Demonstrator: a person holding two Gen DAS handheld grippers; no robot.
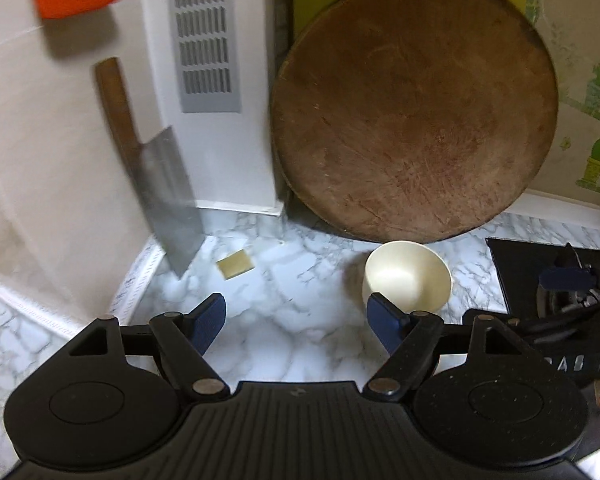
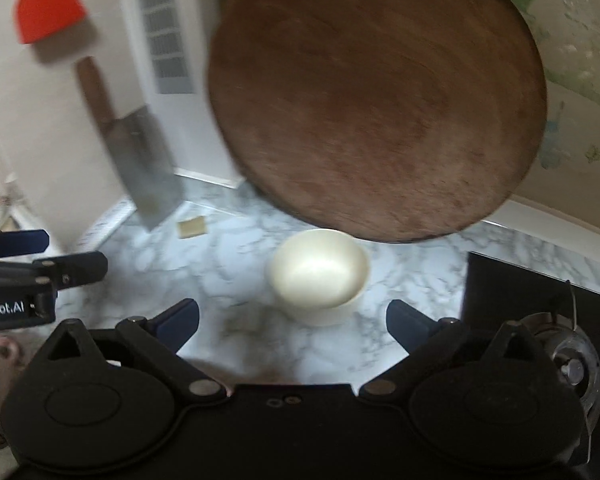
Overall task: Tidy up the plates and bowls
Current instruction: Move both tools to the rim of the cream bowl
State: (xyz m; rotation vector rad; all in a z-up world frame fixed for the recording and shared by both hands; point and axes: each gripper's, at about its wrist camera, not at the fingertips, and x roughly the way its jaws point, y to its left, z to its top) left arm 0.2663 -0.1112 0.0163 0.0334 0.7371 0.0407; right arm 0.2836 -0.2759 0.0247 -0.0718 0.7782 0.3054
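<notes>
bowl (image 2: 318, 276): cream, stands upright near the desk (image 2: 228, 280) back edge, just before the leaning round board (image 2: 376, 100) | handling: I judge it light, stiff, smooth, maybe fragile; take it by the rim | right tool (image 2: 292, 320): wide, empty | left tool (image 1: 296, 320): wide, empty

On the side of my left gripper (image 2: 44, 258), seen from the right wrist camera, I read white lettering "Robot.AI". From the left wrist camera, pale letters on my right gripper (image 1: 570, 276) are cut off and blurred; I cannot make them out.
</notes>
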